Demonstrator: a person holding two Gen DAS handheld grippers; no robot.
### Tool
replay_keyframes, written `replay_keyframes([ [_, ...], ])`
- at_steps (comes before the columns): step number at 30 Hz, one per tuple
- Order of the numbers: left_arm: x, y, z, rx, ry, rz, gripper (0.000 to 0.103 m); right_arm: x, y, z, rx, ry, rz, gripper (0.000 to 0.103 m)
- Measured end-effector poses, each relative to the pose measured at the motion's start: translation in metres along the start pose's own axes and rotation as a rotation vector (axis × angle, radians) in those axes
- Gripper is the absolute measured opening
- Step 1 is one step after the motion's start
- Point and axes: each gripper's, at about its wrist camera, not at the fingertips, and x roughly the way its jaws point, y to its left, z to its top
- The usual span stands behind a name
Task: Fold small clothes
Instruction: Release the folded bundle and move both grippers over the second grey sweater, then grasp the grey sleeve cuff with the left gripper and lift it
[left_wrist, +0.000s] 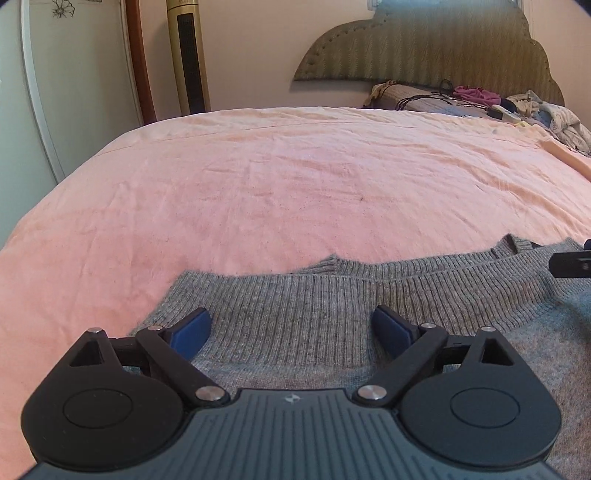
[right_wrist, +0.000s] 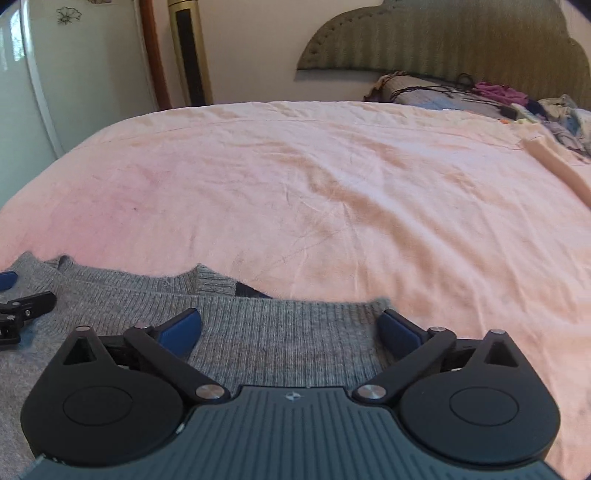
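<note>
1. A grey knitted sweater with a ribbed hem band (left_wrist: 295, 306) lies flat on a bed covered by a wrinkled pale pink sheet (left_wrist: 277, 177), at the near edge of the bed closest to both cameras.
2. The left claw (left_wrist: 291, 332), black with blue pads, is spread wide and grips nothing; its two fingers sit low over the ribbed band, one blue pad (left_wrist: 192, 328) near the sweater's left corner and the other further in along the band.
3. The right claw (right_wrist: 290, 330) is likewise released, its fingers apart over the sweater's (right_wrist: 258, 332) ribbed band, with the right blue pad (right_wrist: 399, 332) just at the band's right corner, beside the pink sheet (right_wrist: 332, 184).
4. Whether the pads actually touch the knit cannot be told from either view.
5. A second ribbed edge shows behind the front band in both views, so the cloth lies in more than one layer there.
6. In the right wrist view part of the left claw appears at the far left edge over the sweater; in the left wrist view a black part of the right claw shows at the far right edge.
7. At the far end of the bed stands a padded olive headboard with a scalloped outline (left_wrist: 424, 44), and a heap of mixed clothes and cables (left_wrist: 498, 103) rests below it.
8. A tall gold tower fan (left_wrist: 188, 55) stands against the wall to the left.
</note>
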Motion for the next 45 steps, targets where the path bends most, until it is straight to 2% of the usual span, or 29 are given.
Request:
replay_keyframes([
  [2,0.0,0.0,0.001,0.002,0.003,-0.001,0.096,-0.012,0.014,-0.003,-0.031,-0.026,0.089,0.103],
  [3,0.0,0.0,0.001,0.001,0.003,-0.002,0.096,-0.01,0.02,-0.005,-0.058,-0.012,0.106,0.103],
  [5,0.0,0.001,0.001,-0.001,0.002,-0.004,0.096,0.011,0.024,-0.012,-0.117,0.055,0.038,0.103],
  [6,0.0,0.001,0.001,-0.003,0.002,-0.004,0.096,0.013,0.018,-0.014,-0.13,0.008,0.057,0.103],
  [7,0.0,0.001,0.001,-0.003,0.001,-0.003,0.096,0.013,0.011,-0.01,-0.088,0.014,0.068,0.103],
  [10,-0.004,0.002,-0.001,-0.015,-0.008,0.01,0.097,0.018,-0.002,-0.004,-0.038,0.024,0.026,0.103],
  [13,-0.026,0.012,-0.009,-0.099,-0.042,0.071,0.096,0.005,0.005,-0.01,-0.037,0.004,-0.028,0.101],
  [14,-0.037,0.018,-0.013,-0.137,-0.048,0.062,0.096,-0.007,0.009,-0.016,-0.048,-0.017,-0.035,0.1],
  [16,-0.058,0.026,-0.024,-0.199,-0.047,-0.057,0.096,-0.032,0.021,-0.028,-0.083,-0.06,0.029,0.103],
  [17,-0.063,0.026,-0.028,-0.191,-0.04,-0.1,0.096,-0.042,0.027,-0.035,-0.102,-0.068,0.082,0.103],
  [18,-0.065,0.022,-0.033,-0.159,-0.025,-0.112,0.096,-0.045,0.032,-0.041,-0.125,-0.056,0.113,0.103],
  [20,-0.057,0.015,-0.041,-0.056,0.014,-0.072,0.098,-0.039,0.042,-0.054,-0.196,-0.019,0.075,0.103],
  [21,-0.054,0.015,-0.048,-0.005,-0.021,-0.058,0.1,-0.038,0.04,-0.059,-0.219,-0.046,0.08,0.103],
  [22,-0.052,0.02,-0.046,-0.015,-0.017,-0.081,0.103,-0.038,0.035,-0.061,-0.196,-0.047,0.108,0.103],
  [23,-0.051,0.023,-0.043,-0.022,-0.009,-0.07,0.103,-0.038,0.025,-0.058,-0.16,-0.042,0.13,0.103],
  [26,-0.06,0.02,-0.041,-0.019,-0.006,0.012,0.103,-0.044,0.01,-0.054,-0.119,-0.048,0.123,0.103],
  [27,-0.07,0.018,-0.044,-0.032,-0.016,0.023,0.102,-0.052,0.012,-0.056,-0.115,-0.054,0.095,0.103],
  [29,-0.089,0.015,-0.054,-0.047,-0.045,-0.016,0.102,-0.072,0.02,-0.062,-0.127,-0.065,0.079,0.103],
  [31,-0.097,0.01,-0.071,-0.031,-0.041,-0.027,0.102,-0.087,0.024,-0.077,-0.136,-0.081,0.148,0.103],
  [32,-0.096,0.01,-0.082,-0.009,-0.067,-0.016,0.103,-0.089,0.026,-0.087,-0.148,-0.07,0.168,0.103],
  [33,-0.096,0.016,-0.085,-0.033,-0.073,-0.046,0.103,-0.088,0.026,-0.1,-0.184,-0.07,0.155,0.103],
  [34,-0.094,0.023,-0.082,-0.073,-0.05,-0.058,0.103,-0.089,0.026,-0.113,-0.244,-0.121,0.141,0.103],
  [35,-0.093,0.027,-0.079,-0.087,-0.038,-0.053,0.103,-0.092,0.021,-0.113,-0.227,-0.12,0.16,0.103],
  [37,-0.102,0.026,-0.079,-0.092,-0.05,-0.008,0.103,-0.092,0.015,-0.108,-0.216,-0.09,0.123,0.103],
  [39,-0.128,0.028,-0.085,-0.147,-0.098,0.028,0.103,-0.096,0.009,-0.104,-0.178,-0.045,0.105,0.103],
  [40,-0.144,0.033,-0.092,-0.201,-0.13,0.016,0.103,-0.1,0.008,-0.102,-0.142,-0.017,0.096,0.103],
  [42,-0.173,0.045,-0.113,-0.337,-0.166,-0.011,0.103,-0.116,0.008,-0.104,-0.109,-0.037,0.117,0.103],
  [45,-0.201,0.063,-0.147,-0.539,-0.154,-0.007,0.103,-0.131,0.016,-0.11,-0.094,-0.079,0.166,0.103],
])
